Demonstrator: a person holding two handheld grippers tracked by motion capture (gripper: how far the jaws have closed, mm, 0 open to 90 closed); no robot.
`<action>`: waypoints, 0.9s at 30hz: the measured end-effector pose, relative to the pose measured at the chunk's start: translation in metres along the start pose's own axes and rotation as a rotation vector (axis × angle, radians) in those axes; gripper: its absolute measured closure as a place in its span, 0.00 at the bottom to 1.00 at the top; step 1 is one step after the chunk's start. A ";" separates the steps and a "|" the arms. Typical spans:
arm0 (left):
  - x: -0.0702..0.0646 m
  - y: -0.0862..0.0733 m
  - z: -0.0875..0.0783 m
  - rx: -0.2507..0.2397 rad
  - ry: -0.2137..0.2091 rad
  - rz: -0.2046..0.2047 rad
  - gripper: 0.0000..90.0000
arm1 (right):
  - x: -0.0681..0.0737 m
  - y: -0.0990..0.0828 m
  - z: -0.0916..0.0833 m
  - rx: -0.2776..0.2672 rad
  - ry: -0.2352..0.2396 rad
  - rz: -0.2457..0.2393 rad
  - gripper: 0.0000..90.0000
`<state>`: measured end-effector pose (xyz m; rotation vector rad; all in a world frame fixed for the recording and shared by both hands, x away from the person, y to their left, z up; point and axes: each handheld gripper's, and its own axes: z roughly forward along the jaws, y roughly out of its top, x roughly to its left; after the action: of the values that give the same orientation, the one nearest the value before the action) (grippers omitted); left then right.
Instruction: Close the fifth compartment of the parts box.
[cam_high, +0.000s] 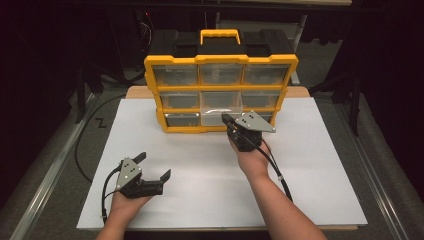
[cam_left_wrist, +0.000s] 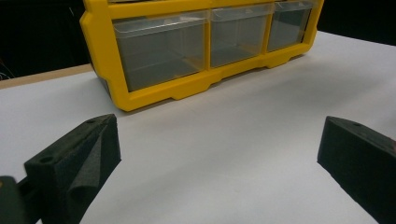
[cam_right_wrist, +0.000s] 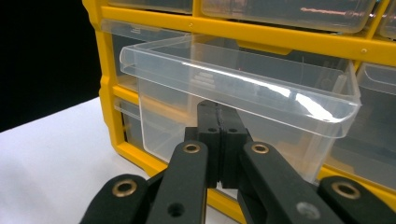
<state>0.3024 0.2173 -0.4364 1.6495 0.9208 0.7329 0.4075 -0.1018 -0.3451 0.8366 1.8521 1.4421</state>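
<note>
High view: a yellow organizer (cam_high: 220, 92) with 3 rows of 3 clear drawers stands at the far side of a white table (cam_high: 310, 180). The middle drawer (cam_high: 220, 116) of the bottom row is pulled out toward the person. The right gripper (cam_high: 231, 121) is at this drawer, held by the right hand (cam_high: 252, 160). The left gripper (cam_high: 153, 166) rests low near the front left of the table, well apart from the organizer, and its jaws are wide apart with nothing between them.

Left gripper view: the 2 black jaws stand far apart above the bare table (cam_left_wrist: 224, 140). The organizer (cam_left_wrist: 154, 91) is beyond them, with its bottom row of drawers visible.

Right gripper view: the jaws are pressed together just under the rim of the pulled-out drawer (cam_right_wrist: 243, 93), at its front wall. I cannot tell if they pinch a part of the drawer. The yellow frame (cam_right_wrist: 299, 39) is behind.
</note>
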 end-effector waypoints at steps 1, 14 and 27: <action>0.000 0.000 0.000 -0.001 0.000 -0.001 0.00 | 0.000 0.000 0.001 0.002 -0.001 -0.001 1.00; 0.001 0.000 -0.001 -0.002 -0.005 -0.009 0.00 | -0.005 0.002 0.007 0.016 -0.024 0.002 1.00; 0.002 0.000 0.000 -0.004 -0.014 -0.030 0.00 | -0.007 0.004 0.018 0.027 -0.040 -0.001 1.00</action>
<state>0.3033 0.2189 -0.4361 1.6324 0.9312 0.7016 0.4264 -0.0959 -0.3436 0.8712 1.8452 1.3930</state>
